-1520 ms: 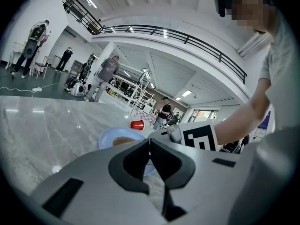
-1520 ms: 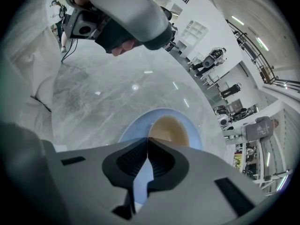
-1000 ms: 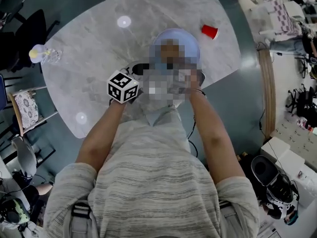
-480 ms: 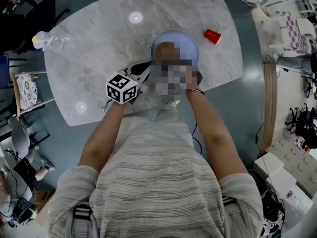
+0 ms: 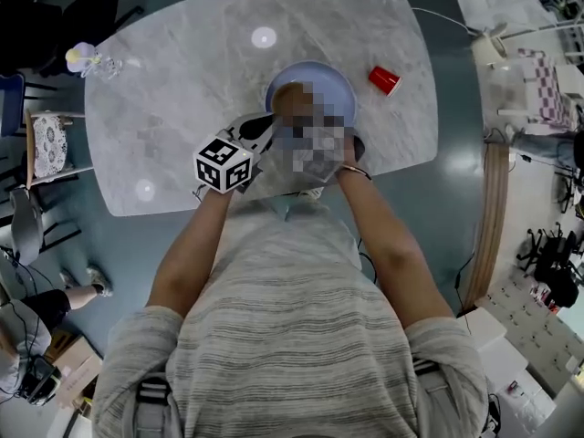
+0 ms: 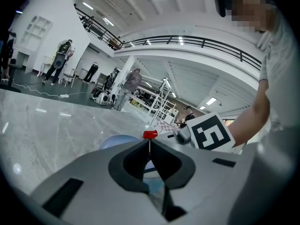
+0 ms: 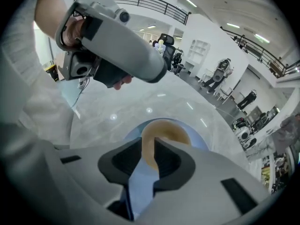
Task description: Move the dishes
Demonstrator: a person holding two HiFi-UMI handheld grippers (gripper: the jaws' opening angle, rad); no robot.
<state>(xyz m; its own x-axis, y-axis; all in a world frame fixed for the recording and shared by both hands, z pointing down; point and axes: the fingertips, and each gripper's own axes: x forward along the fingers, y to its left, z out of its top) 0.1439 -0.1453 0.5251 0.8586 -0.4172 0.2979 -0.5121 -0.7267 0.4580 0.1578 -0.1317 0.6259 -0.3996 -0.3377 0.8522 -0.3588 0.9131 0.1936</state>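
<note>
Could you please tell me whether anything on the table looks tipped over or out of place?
The red cup seems to lie on its side on the marble table, right of the blue plate in the head view, with no spill visible.

We are looking down on the table [image 5: 182, 108], where the plate [image 5: 339, 89] is sitting near our edge, with the bowl [image 5: 290, 94] resting on its 9 o'clock side. The cup [image 5: 384, 79] is lying on its side near the plate, between 2 and 3 o'clock. A small bottle [image 5: 87, 60] is standing well apart at the table's 10 o'clock corner.
</note>
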